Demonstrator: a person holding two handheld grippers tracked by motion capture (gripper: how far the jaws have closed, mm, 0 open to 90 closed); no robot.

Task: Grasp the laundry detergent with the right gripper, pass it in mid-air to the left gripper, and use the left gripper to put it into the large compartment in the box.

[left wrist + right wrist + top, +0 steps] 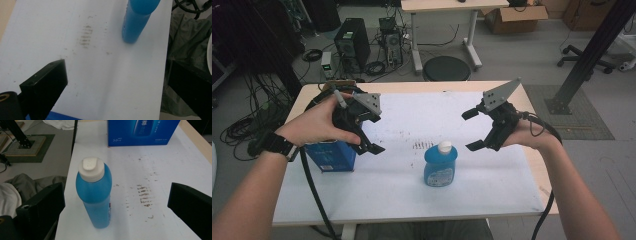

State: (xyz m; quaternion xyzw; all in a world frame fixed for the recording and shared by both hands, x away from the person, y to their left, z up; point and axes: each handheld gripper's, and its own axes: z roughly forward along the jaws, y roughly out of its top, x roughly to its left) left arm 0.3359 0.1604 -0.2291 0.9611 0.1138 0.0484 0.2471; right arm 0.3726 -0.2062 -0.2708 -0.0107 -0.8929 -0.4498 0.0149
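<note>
A blue bottle [440,166] with a white cap stands upright near the front middle of the white table top [412,120]. In the right gripper view the bottle [95,195] rises between the two spread jaws, some way off. My right gripper [473,130] hovers open to the bottle's right and a little behind it. My left gripper [374,132] is held open above the table's left side, over a blue box [329,155]. The left gripper view shows the bottle [136,20] ahead at top right, beyond the open jaws.
Brown smudge marks [418,145] stain the table top just behind the bottle. The blue box [142,131] sits at the table's left edge. Behind the table are a round black stool [446,68], computer cases and cables on the floor. A black post [592,50] leans at right.
</note>
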